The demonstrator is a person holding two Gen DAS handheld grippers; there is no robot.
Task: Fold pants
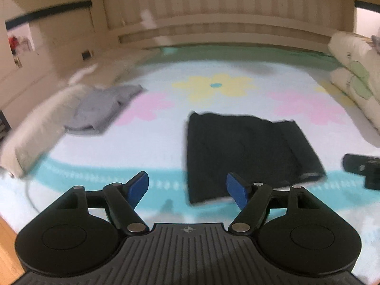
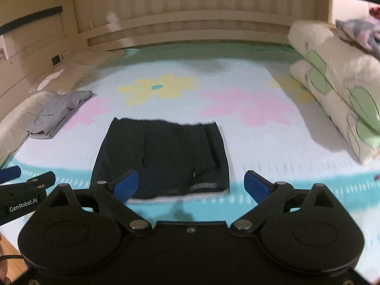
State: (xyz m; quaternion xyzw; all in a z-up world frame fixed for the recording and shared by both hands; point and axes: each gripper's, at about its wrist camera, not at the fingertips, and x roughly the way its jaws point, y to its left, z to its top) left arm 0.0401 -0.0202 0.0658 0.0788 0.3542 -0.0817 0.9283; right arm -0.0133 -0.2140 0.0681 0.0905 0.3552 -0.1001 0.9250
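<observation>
The black pants (image 1: 247, 152) lie folded into a flat rectangle on the flowered bed sheet (image 1: 166, 142); they also show in the right wrist view (image 2: 163, 156). My left gripper (image 1: 187, 190) is open and empty, above the sheet at the pants' near left corner. My right gripper (image 2: 192, 185) is open and empty, above the pants' near edge. The left gripper's body shows at the left of the right wrist view (image 2: 23, 190), and the right gripper's body at the right of the left wrist view (image 1: 363, 168).
A folded grey garment (image 2: 59, 114) lies at the left on a white pillow (image 1: 40, 128). A rolled cream quilt with green print (image 2: 337, 87) fills the right side. A wooden headboard (image 2: 190, 23) stands at the back.
</observation>
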